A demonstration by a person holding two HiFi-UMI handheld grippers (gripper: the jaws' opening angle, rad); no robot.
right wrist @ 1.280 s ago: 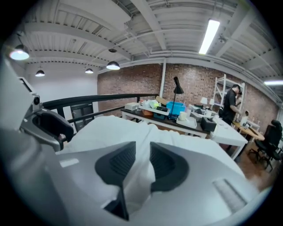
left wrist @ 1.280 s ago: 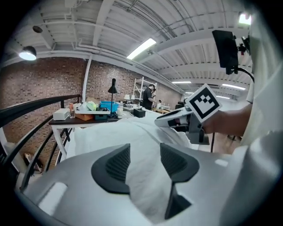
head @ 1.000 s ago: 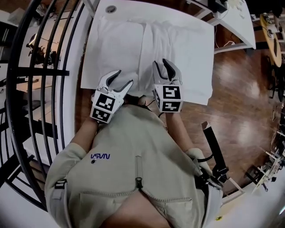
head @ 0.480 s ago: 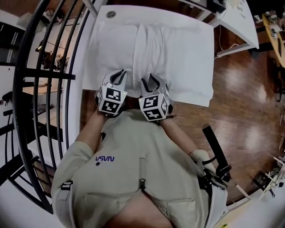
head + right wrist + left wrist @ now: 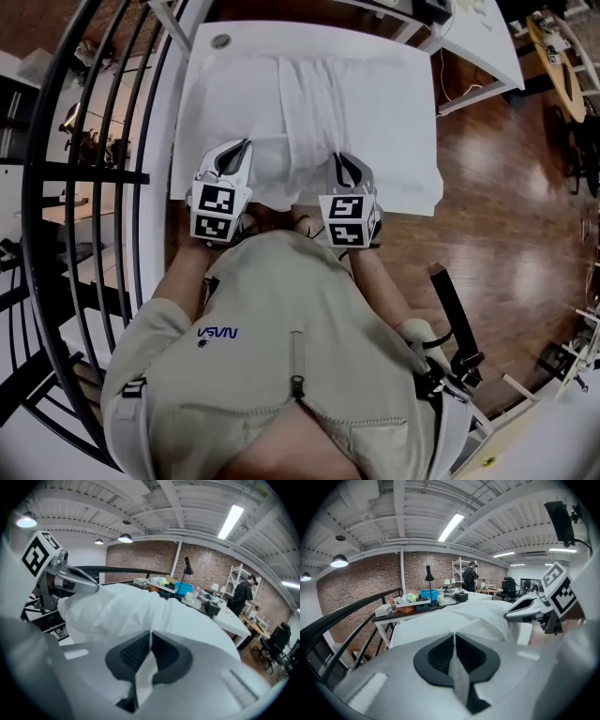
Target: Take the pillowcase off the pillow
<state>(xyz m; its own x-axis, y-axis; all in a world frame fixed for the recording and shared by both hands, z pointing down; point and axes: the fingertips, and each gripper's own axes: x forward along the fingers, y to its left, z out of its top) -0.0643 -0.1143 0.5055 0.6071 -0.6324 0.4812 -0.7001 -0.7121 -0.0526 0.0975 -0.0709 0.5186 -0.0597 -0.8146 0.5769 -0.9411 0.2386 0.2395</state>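
My left gripper (image 5: 234,155) at seven o'clock and right gripper (image 5: 345,167) at five have just closed their jaws. Each pinches the near edge of the white cloth pillowcase (image 5: 309,103), spaced wide, I'd say, to peel it off the pillow inside, which lies on the white desk (image 5: 202,58) toward twelve.

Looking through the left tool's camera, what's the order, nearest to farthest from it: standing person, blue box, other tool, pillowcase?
1. The pillowcase, pinched in the just-closed jaws of the left tool.
2. The right tool, at the right, its jaws also just closed on the cloth.
3. The blue box, on the table beyond, left of centre.
4. The standing person, far back.
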